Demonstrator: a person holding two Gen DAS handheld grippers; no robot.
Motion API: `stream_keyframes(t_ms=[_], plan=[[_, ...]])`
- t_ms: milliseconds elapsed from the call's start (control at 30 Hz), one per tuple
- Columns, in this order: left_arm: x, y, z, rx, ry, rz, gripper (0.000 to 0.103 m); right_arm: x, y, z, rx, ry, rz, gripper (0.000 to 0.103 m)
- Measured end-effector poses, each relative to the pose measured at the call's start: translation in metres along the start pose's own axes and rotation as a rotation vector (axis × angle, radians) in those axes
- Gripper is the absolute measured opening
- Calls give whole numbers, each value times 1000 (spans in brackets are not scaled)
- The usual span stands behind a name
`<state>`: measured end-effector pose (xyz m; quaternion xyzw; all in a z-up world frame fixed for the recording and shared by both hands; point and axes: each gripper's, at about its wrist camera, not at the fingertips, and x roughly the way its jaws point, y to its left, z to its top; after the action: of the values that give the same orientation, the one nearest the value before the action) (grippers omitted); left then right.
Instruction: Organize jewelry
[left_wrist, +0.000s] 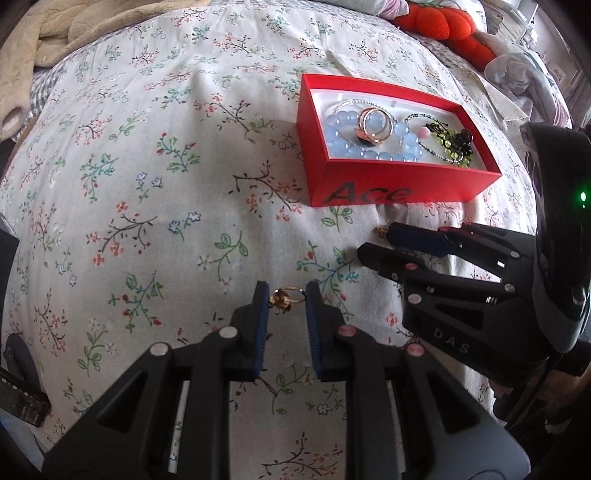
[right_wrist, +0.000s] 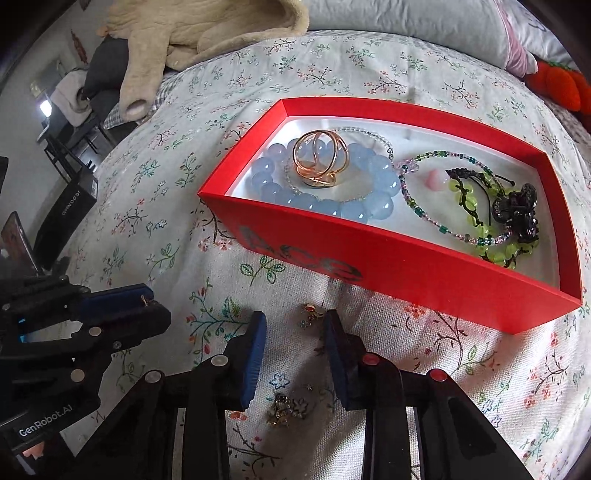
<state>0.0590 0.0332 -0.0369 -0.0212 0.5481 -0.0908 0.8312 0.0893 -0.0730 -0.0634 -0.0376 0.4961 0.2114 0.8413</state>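
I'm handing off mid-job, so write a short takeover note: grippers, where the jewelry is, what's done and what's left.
Left hand-held gripper: holds a gold ring between its fingers, above the bedspread.
Right hand-held gripper: open, low over a small earring; another small cluster lies nearer the camera.
Done: blue bead bracelet, gold rings, green beads and dark clip are in the red box.
Left: box the ring, earring and cluster.

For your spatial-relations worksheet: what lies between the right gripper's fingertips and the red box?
A small gold earring on the floral bedspread, short of the red box, seen in the right wrist view.
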Motion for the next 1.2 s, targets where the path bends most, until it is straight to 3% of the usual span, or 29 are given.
stream_keyframes(t_ms=[100,333,800,1200], plan=[[1,0,-1,-1,1,-1,22,0,-1,1,8,-3,-4,29],[1,-2,0,8,-7,9,22,-1,-14,4,47,4,7,11],[-3,-6,7,-15,-22,-3,22,-22,-17,2,68,21,11,10],[-17,-17,23,-41,-70,-35,22,-58,-20,4,79,-18,10,10]])
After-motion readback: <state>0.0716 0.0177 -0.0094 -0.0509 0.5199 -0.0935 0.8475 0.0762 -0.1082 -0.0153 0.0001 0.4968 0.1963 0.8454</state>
